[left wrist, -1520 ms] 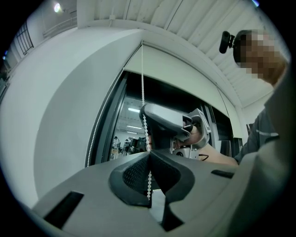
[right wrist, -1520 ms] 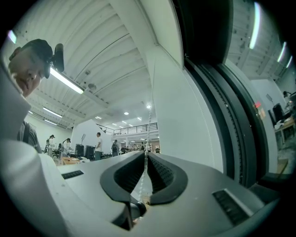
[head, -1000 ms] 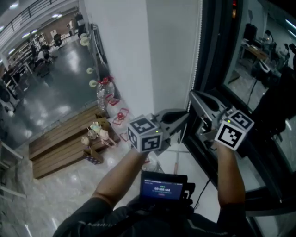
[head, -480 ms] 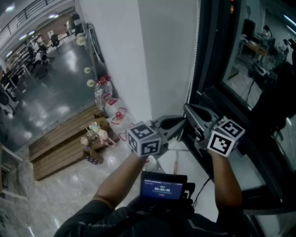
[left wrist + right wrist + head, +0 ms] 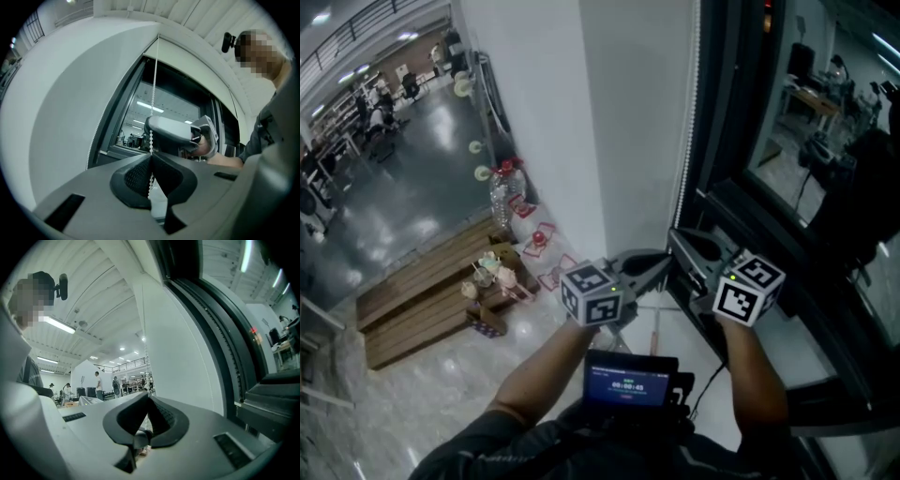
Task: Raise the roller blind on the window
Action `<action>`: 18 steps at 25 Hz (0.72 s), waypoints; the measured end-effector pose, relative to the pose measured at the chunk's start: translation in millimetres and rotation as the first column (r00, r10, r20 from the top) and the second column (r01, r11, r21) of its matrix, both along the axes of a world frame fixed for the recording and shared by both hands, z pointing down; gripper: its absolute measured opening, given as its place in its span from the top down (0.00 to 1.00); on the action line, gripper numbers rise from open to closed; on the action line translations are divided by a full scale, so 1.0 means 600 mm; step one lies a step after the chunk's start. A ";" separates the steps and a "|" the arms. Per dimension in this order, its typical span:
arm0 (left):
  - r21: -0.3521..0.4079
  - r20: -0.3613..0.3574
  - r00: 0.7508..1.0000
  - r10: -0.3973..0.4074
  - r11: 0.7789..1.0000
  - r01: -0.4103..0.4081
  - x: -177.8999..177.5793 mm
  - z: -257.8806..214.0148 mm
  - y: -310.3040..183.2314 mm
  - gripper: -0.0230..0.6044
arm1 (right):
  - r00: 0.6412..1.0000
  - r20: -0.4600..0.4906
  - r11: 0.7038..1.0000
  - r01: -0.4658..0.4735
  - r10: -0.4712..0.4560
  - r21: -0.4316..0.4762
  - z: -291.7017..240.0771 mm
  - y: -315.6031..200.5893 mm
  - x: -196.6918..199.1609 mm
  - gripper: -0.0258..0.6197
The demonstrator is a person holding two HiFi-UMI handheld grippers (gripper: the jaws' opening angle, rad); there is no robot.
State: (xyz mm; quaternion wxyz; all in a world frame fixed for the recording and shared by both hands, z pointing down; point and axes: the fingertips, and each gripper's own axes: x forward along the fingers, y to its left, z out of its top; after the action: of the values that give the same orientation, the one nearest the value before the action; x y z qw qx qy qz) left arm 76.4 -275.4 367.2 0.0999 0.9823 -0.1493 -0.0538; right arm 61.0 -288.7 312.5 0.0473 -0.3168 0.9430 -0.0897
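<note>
1. The white bead chain (image 5: pixel 153 93) of the roller blind hangs straight down beside the dark-framed window (image 5: pixel 806 103), close to the white wall (image 5: pixel 544 112). A pale band (image 5: pixel 197 65) across the window's top looks like the rolled-up blind (the glass below it shows uncovered in the left gripper view).
2. The left claw (image 5: pixel 151 157) is clamped on that chain, with beads running into it from above and out beneath.
3. The right claw (image 5: pixel 147 398) is closed tight too, just beside the left one at the chain. Whether a strand is pinched in it cannot be made out.
4. As a judgement of progress, much of the pane looks bare, so the blind seems well up. How much cloth remains to wind cannot be told. What is probably left is more pulls on the chain, then letting go.
5. Farther out, a dark device with a lit screen (image 5: pixel 630 382) sits at the person's chest. Low wooden platforms (image 5: pixel 422 300) and clear plastic bottles (image 5: pixel 508 192) stand on the glossy floor (image 5: pixel 394 216).
</note>
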 end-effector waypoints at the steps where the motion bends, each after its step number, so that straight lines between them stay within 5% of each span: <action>1: -0.003 -0.004 1.000 0.004 1.000 -0.004 0.000 -0.001 0.000 0.96 | 1.000 0.004 1.000 0.000 0.000 -0.001 0.000 0.000 0.001 0.96; 5: 0.010 0.025 1.000 -0.008 1.000 0.007 -0.013 -0.010 -0.002 0.95 | 1.000 0.004 1.000 -0.004 0.004 0.007 -0.008 0.001 0.002 0.96; 9: 0.011 0.020 0.999 -0.036 0.999 0.036 -0.051 -0.027 -0.006 0.82 | 1.000 0.013 1.000 -0.006 0.006 0.008 -0.008 0.005 0.008 0.96; 18: 0.148 -0.146 0.989 -0.039 0.987 0.060 -0.052 -0.236 -0.025 0.82 | 1.000 0.003 1.000 0.003 -0.003 0.025 -0.008 0.012 0.000 0.96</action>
State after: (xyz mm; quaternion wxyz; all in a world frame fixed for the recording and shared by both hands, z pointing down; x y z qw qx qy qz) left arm 45.0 -290.1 225.7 0.0340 0.9766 -0.1616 -0.1375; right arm 60.9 -281.8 307.5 0.0525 -0.3148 0.9444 -0.0785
